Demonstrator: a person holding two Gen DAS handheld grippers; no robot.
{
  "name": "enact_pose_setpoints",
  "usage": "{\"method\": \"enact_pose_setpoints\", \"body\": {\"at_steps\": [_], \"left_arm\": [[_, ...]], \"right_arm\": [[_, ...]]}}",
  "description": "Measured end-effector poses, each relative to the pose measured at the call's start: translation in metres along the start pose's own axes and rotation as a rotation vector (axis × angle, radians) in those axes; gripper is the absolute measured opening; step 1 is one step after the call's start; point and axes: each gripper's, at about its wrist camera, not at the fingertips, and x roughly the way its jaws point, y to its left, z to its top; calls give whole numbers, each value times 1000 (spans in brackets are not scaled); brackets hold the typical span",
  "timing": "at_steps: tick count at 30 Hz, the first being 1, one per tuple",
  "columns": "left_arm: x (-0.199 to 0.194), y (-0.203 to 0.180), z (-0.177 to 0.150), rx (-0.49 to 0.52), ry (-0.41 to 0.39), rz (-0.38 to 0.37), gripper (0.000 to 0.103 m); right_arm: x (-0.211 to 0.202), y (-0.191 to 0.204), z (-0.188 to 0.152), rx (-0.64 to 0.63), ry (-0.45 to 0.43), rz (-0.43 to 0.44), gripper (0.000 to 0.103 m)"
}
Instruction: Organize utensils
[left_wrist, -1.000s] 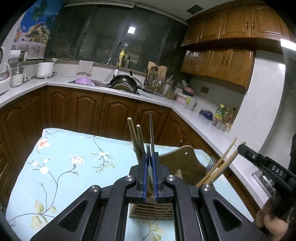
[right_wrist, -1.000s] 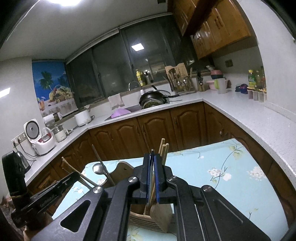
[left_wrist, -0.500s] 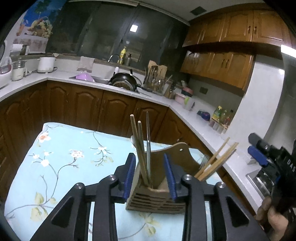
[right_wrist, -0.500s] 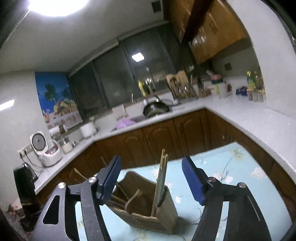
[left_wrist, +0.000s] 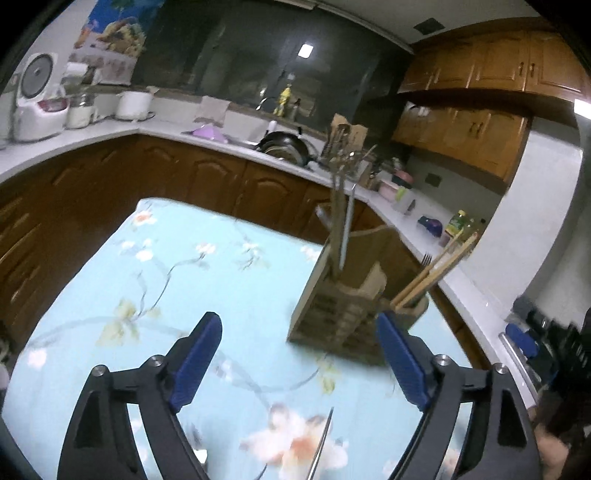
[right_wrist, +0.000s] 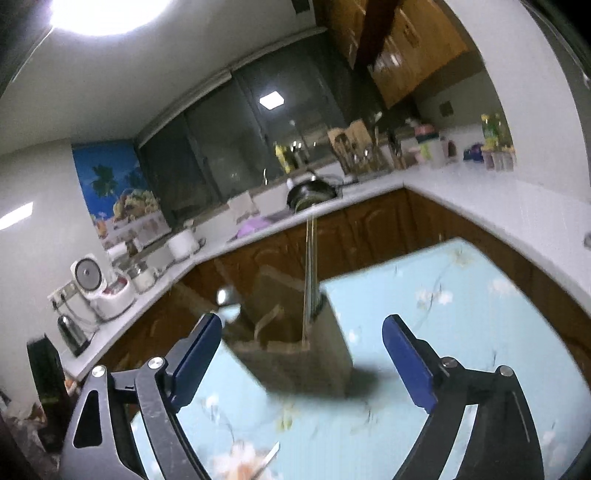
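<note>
- Nearest, a thin metal utensil (left_wrist: 320, 448) lies loose on the floral tablecloth (left_wrist: 155, 280), its tip showing at the bottom edge of both wrist views; what kind it is I cannot tell.
- The left gripper (left_wrist: 301, 360) has just been opening; its 2 blue pads stand wide apart with only cloth between them, holding nothing.
- The right gripper (right_wrist: 302, 362) has likewise just been opening and grips nothing; the holder sits beyond its pads, untouched.
- Further on, the wooden utensil holder (left_wrist: 341, 314) stands upright on the cloth with chopsticks (left_wrist: 434, 271), a fork and long handles in its compartments.
- Judgement: both loads look delivered, so the loose utensil is likely next.
- To do it well: keep 1 gripper wide, come down low over the handle, straddle it across its width, then close firmly before lifting.
- Keep the other gripper clear of the holder so it is not tipped.
</note>
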Motion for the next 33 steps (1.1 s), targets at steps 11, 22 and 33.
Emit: {"method": "enact_pose_setpoints", "body": {"at_steps": [11,22,33], "left_arm": [[-88,15,-73,-18,24,81,87],[-158,-2,-97,75,-67,103,89],[-240,-25,-161,240,-292,178,102]], "right_arm": [[-41,13,-87,-53,52,-23,92],[-109,32,-114,-195,-54,-85,101],[-169,51,-147,-303,-227,-109,103]]}}
